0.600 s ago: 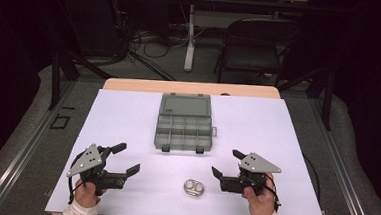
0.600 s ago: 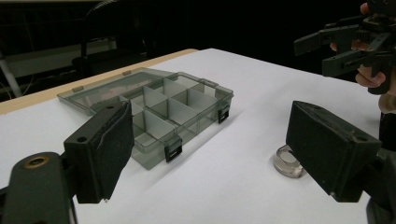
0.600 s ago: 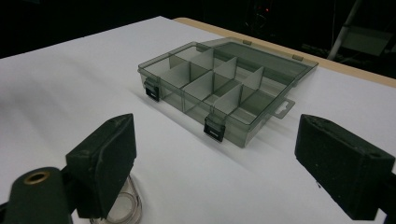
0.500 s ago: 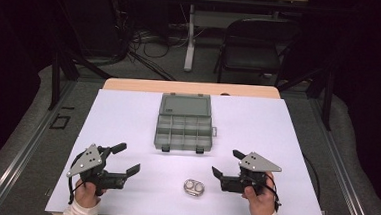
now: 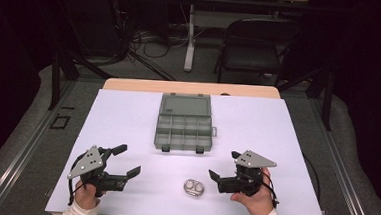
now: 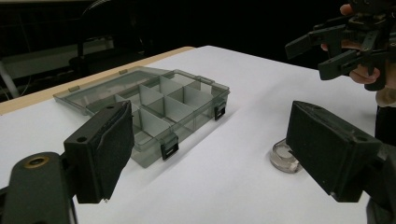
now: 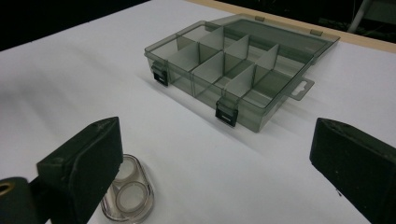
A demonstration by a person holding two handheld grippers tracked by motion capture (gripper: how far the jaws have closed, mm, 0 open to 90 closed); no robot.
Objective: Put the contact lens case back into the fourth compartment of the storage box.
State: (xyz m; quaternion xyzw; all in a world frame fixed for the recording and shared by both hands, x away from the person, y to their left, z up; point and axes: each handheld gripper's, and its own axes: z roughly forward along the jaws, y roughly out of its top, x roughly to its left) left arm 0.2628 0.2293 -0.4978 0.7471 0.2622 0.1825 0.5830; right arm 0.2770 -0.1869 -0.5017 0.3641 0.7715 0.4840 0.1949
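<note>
The small clear case (image 5: 194, 188) lies just beside the right hand-held gripper (image 5: 222, 165), seemingly untouched.

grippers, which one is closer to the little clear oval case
The right gripper: its open jaws stand just beside the small clear oval case, while the left gripper is farther off across the white table.

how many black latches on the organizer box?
2. Both sit on the front wall of the open organizer box: one latch near its left corner and one latch near its right, as the right gripper view shows them. None seem hidden.
</note>
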